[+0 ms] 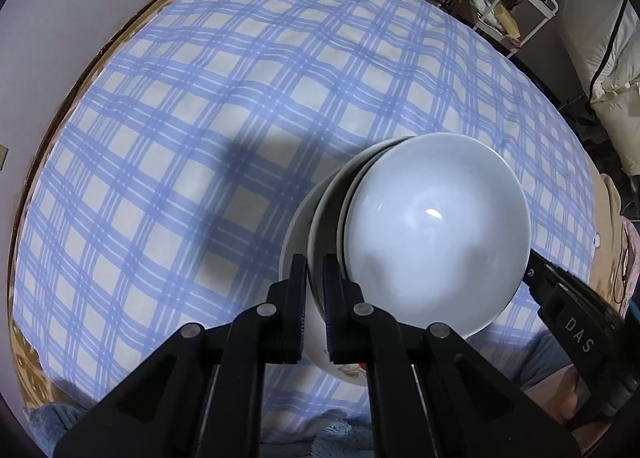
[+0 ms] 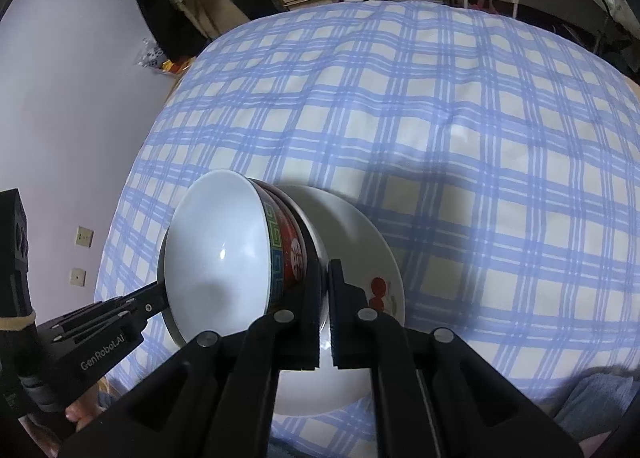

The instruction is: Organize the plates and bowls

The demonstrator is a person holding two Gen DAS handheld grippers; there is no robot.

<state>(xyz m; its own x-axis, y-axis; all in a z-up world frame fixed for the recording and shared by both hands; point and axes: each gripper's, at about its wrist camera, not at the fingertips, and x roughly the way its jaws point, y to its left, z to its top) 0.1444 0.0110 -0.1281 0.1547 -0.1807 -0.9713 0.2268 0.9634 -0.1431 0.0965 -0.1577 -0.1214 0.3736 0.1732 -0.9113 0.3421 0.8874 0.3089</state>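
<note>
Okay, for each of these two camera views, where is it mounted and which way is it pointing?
Left wrist: on the left hand-held gripper, facing steeply down at stacked bowls over a checked cloth; the right hand-held gripper enters from the right.
Right wrist: on the right hand-held gripper, looking down at the stacked bowls and a plate.
Shared: bowls, cloth, both grippers.

Bowls [image 2: 216, 254] nested on plate [image 2: 360, 226], on tablecloth [image 2: 460, 130].

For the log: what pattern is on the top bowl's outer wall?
Top bowl: red wall with a green-and-blue key-pattern rim band; clearest in the right wrist view.
</note>
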